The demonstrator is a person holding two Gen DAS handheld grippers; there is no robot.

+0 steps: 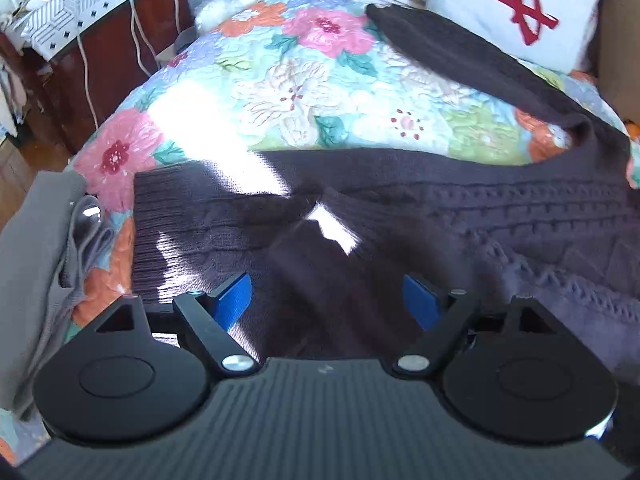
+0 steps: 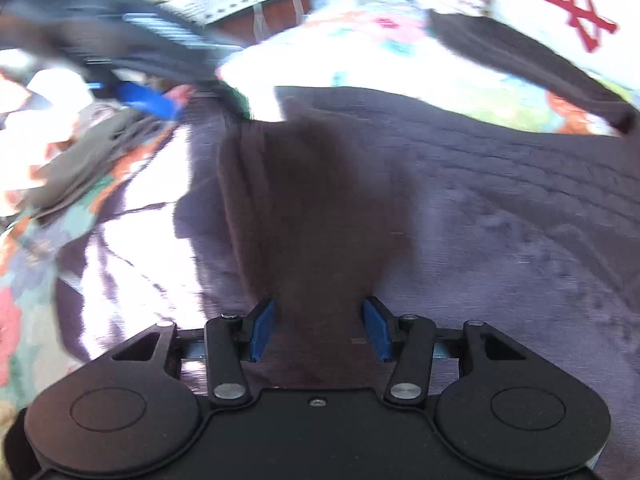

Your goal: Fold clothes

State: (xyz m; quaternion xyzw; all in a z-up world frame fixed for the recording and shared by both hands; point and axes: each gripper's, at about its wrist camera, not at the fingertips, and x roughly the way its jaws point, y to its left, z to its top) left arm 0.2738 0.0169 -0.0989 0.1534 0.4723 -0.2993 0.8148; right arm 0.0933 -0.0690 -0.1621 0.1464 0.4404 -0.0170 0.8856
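Floral quilt (image 1: pixel 304 80) — grey garment (image 1: pixel 36 256) beside dark sweater (image 1: pixel 500 232).

hard sunlight blows out patches on the bedspread (image 1: pixel 192 120). the right wrist view is motion-blurred. fisheye bending curves both views' edges.

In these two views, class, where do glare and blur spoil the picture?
Left wrist view: sharp, but sunlight burns white patches onto the sweater and quilt. Right wrist view: motion-smeared throughout, worst at upper left; glare washes out the quilt.
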